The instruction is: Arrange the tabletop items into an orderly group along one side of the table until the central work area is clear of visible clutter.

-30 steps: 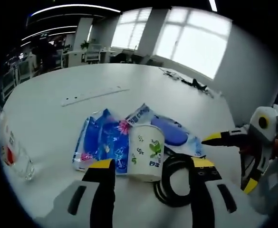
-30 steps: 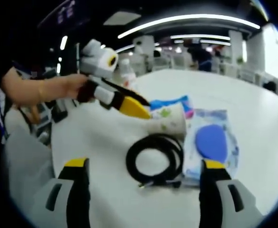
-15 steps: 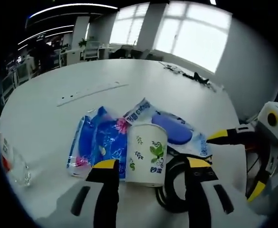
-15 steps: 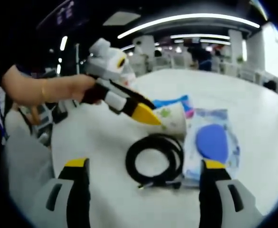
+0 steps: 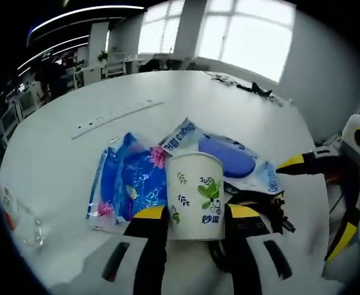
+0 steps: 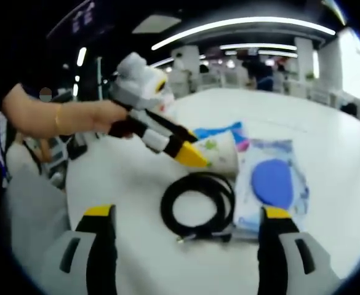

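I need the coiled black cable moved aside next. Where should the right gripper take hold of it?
Grip the near arc of the cable ring, coming down from above with one jaw inside the loop. It lies flat on the table, and the right gripper is open, facing it.

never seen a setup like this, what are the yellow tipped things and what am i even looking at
Those are hand-held claws; a person carries one in each hand, and each has a camera looking along its two jaws. In the left gripper view, the left claw has its jaws on either side of a paper cup, apparently closing on it. In the right gripper view, the right claw is open and holds nothing. On the white table lie a coiled black cable, a blue patterned packet, and a clear packet with a blue oval inside.
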A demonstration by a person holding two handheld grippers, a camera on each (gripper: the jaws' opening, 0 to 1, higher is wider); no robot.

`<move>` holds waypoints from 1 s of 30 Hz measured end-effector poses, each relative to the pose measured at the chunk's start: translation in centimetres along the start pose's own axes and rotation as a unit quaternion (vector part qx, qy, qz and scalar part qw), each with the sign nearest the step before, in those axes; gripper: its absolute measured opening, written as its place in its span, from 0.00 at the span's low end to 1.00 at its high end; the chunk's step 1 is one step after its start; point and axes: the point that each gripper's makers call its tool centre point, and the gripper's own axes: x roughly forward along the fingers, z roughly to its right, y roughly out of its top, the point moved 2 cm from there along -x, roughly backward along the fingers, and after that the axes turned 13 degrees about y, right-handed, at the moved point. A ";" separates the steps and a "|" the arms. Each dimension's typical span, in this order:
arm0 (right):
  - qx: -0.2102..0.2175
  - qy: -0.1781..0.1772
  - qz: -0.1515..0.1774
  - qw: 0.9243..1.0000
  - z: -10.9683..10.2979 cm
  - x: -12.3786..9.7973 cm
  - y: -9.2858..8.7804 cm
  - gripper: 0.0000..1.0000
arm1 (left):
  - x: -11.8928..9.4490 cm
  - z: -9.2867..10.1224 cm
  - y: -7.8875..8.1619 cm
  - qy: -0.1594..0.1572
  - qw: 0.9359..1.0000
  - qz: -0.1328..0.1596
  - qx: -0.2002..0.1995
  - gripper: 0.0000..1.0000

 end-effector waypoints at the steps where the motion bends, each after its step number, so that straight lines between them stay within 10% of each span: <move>1: 0.000 0.000 0.000 1.000 0.0 0.0 0.0 0.93 | 0.0 -0.1 0.0 -0.001 1.000 0.000 -0.007 0.35; 30: 0.044 0.006 0.072 0.996 -0.2 -1.1 2.3 0.93 | -5.1 0.6 1.8 -0.029 0.992 0.125 -0.015 0.34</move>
